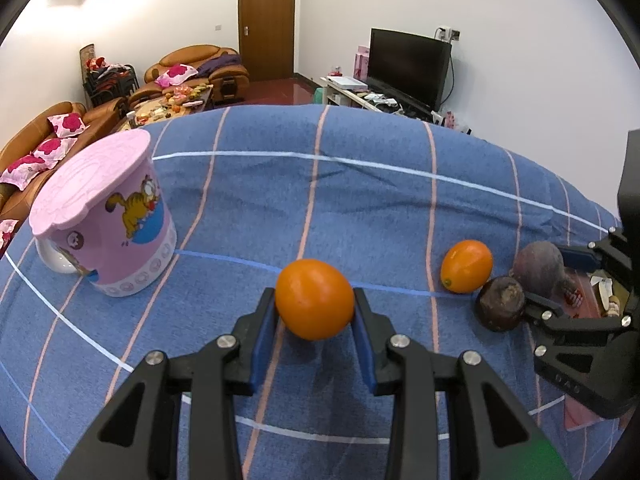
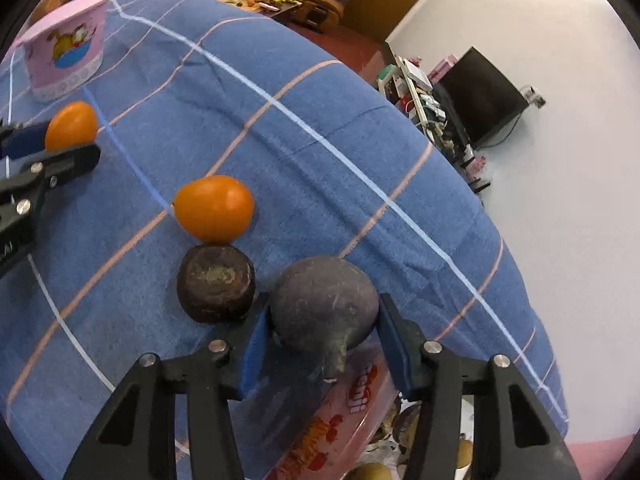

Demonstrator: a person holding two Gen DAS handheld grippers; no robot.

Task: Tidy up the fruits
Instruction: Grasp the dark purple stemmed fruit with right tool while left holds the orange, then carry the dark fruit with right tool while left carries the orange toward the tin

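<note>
Living-room setting: brown sofas, a wooden door and a dark television behind a table (image 1: 360, 208) spread with a blue checked cloth. Items listed left to right, placed relative to the pink cartoon cup (image 1: 108, 216).

1. Pink cartoon cup, upside down on the cloth at far left, white handle on its left side.
2. Left gripper (image 1: 314, 316), right of the cup and nearer the camera; jaws clamped on an orange fruit (image 1: 314, 300), blue pads pressing both its sides.
3. Second orange fruit (image 1: 466, 266), further right of the cup, lying loose on the cloth.
4. Dark brown round fruit (image 1: 500, 304), right again, just beside the second orange fruit; whether they touch cannot be told.
5. Dark purple fruit with a stem (image 2: 324, 312), farthest right of the cup, at the table's edge, just beside item 4.
6. Right gripper (image 2: 320, 332); jaws set around the purple fruit, both blue pads against its sides.
</note>
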